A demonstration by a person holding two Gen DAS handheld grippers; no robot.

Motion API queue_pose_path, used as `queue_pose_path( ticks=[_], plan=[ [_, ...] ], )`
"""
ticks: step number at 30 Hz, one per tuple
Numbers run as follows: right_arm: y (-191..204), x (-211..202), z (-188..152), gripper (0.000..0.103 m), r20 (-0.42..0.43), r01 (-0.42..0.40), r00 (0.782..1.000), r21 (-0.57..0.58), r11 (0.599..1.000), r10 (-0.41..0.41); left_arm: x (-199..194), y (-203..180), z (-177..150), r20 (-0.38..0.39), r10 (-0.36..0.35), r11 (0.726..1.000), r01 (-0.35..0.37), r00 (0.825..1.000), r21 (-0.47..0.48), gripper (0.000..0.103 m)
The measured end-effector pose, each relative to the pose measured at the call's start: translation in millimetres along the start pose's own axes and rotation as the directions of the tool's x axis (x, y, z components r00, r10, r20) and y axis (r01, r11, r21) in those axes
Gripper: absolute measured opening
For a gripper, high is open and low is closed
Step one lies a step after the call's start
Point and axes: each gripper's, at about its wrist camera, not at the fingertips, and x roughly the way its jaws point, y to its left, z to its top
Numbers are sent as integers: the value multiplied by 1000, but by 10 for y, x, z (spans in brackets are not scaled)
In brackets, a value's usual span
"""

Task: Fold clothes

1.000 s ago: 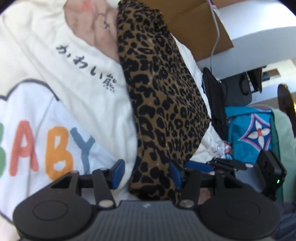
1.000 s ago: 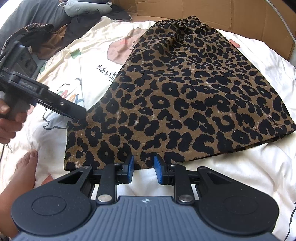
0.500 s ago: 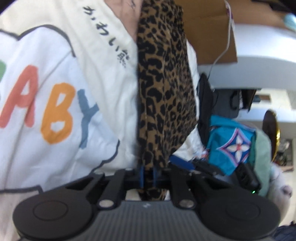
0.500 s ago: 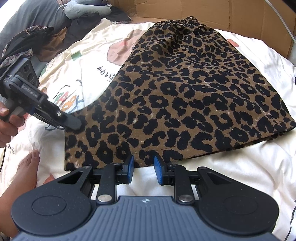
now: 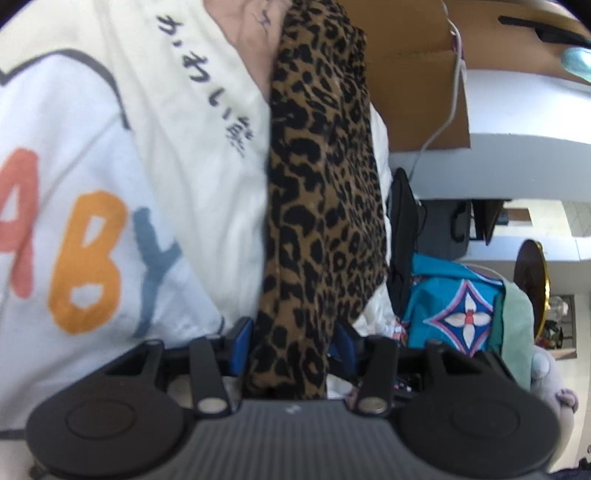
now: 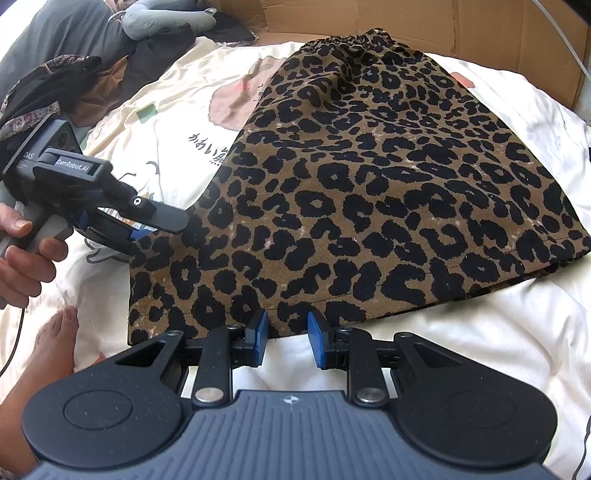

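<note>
Garment: a leopard-print skirt (image 6: 369,184) lies spread flat on a white printed bedsheet (image 6: 480,350), elastic waistband (image 6: 351,38) at the far end by a cardboard box (image 6: 369,14), hem nearest the right wrist camera.

Fold state: it shows as one flat, flared panel with no crosswise or lengthwise fold visible (whether an earlier fold lies underneath cannot be told).

Left gripper (image 5: 291,345): at the skirt's left edge near the hem corner; its blue pads stand apart with the fabric edge between them, not pressed on it. In the right wrist view the same tool, held in a hand (image 6: 22,254), points at that side edge.

Right gripper (image 6: 286,332): just short of the hem, fingers parted, nothing between them; the hem edge sits right at the tips.

Handling: the cloth looks light, soft and limp, with a fine ribbed surface that should give some friction rather than slip. It will sag and drape once lifted, not hold its shape, and nothing about it seems fragile.

Where to hold: the stitched hem and the side seam look firmest; taking both layers at the hem corners would likely carry the panel evenly, while a pinch of only the top layer could open the skirt.
</note>
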Motion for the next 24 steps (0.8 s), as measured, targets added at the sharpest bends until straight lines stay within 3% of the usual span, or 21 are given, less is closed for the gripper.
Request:
queue_pose_path(
  ticks=[3, 16, 20, 24],
  plan=[
    [-20, -5, -6, 31, 2, 1, 1000, 12, 1000, -1, -3, 21, -71, -36, -35, 999, 34, 999, -20, 50],
    [-65, -81, 9, 31, 30, 9, 999, 48, 999, -11, -24, -52, -148, -22, -109, 992, 108, 994, -60, 49],
    [-113, -83, 5, 31, 31, 16, 999, 66, 998, -18, 81, -49, -190, -34, -60, 998, 59, 998, -35, 49],
    [-145, -78, -2, 31, 30, 18, 999, 73, 997, -20, 110, 0, -183, 6, -55, 997, 55, 998, -49, 47]
  ],
)
